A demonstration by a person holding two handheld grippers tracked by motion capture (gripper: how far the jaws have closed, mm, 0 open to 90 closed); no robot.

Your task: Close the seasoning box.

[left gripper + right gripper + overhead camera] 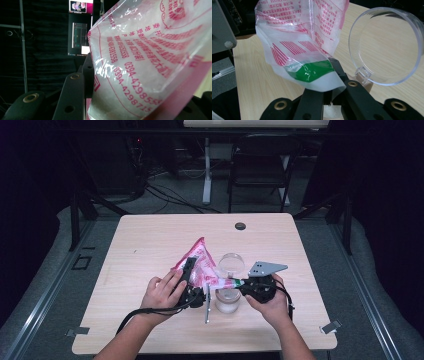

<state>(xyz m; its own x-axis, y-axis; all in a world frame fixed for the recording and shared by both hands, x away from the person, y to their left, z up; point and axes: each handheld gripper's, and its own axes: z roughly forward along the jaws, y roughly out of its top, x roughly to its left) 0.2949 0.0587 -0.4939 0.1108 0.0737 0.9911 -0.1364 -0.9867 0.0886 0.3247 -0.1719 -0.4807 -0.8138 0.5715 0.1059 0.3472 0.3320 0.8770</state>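
Both grippers clamp the plastic bag (pixel 201 264) above the desk (pixel 150 235): left gripper (pixel 190 265) on its body, right gripper (pixel 239 282) on its corner beside the jar (pixel 228 301).

The bag (pixel 200 264) hangs between both tools, above the jar (pixel 228 301).

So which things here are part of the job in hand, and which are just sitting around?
In use:
- plastic bag, pink print, held by both grippers
- left gripper, closed on the bag
- right gripper, shut on the bag's corner
- clear jar with its hinged lid open

Lying about:
- black disc on the table's far edge
- folding chair behind
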